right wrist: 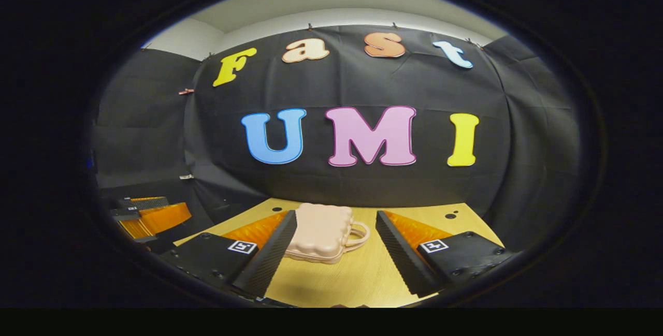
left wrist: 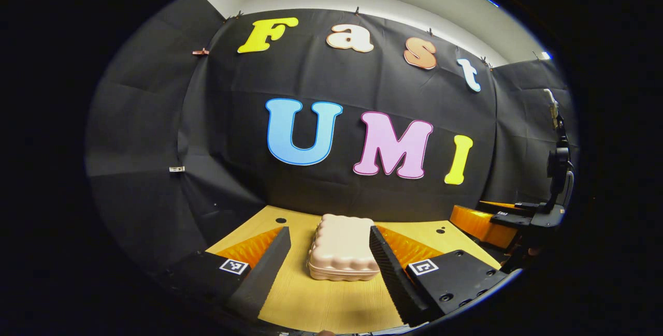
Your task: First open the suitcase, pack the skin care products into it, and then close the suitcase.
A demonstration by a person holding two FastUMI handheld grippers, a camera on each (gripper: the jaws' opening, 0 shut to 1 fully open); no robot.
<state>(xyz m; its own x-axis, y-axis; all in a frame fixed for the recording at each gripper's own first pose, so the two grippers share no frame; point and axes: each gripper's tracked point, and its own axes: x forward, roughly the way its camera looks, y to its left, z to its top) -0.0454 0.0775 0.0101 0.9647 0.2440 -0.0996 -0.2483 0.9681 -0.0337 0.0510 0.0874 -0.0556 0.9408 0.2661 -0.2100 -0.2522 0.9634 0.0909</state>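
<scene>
A small pale pink suitcase lies flat and closed on the wooden table. In the left gripper view it sits ahead, framed by the spread fingers of my left gripper, which is open and holds nothing. In the right gripper view the suitcase lies left of centre, its carry handle pointing right. My right gripper is open too, and its left finger covers the case's left edge.
The right gripper and its tall mount appear at the right edge of the left gripper view. The left gripper appears at the left edge of the right gripper view. Black cloth walls close the table's far side.
</scene>
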